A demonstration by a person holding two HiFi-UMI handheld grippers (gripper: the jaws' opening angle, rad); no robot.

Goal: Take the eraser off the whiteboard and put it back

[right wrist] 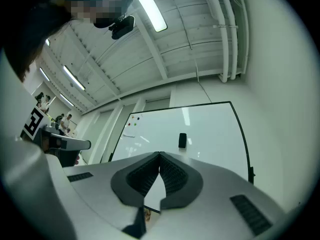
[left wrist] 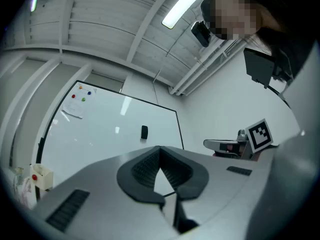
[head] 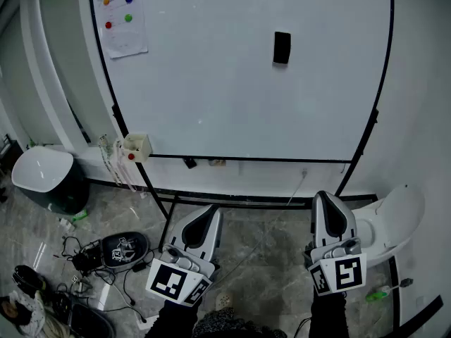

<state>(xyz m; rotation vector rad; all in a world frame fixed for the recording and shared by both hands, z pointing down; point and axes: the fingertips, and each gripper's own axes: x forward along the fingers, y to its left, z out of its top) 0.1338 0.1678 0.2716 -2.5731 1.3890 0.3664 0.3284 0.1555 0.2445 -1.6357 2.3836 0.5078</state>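
Note:
A black eraser (head: 282,47) sticks to the upper right of the whiteboard (head: 211,83). It also shows small in the left gripper view, eraser (left wrist: 144,132), and in the right gripper view, eraser (right wrist: 182,140). My left gripper (head: 204,220) hangs low in front of the board, its tips together with nothing between them. My right gripper (head: 330,206) is beside it, also shut and empty. Both are well short of the eraser. In the gripper views the left gripper (left wrist: 159,149) and right gripper (right wrist: 159,155) point up toward the board.
A sheet with coloured magnets (head: 121,21) hangs at the board's top left. A small box (head: 137,146) sits on the tray at lower left. A bin (head: 46,178), cables and gear (head: 106,255) lie on the floor at left; a white chair (head: 394,220) at right.

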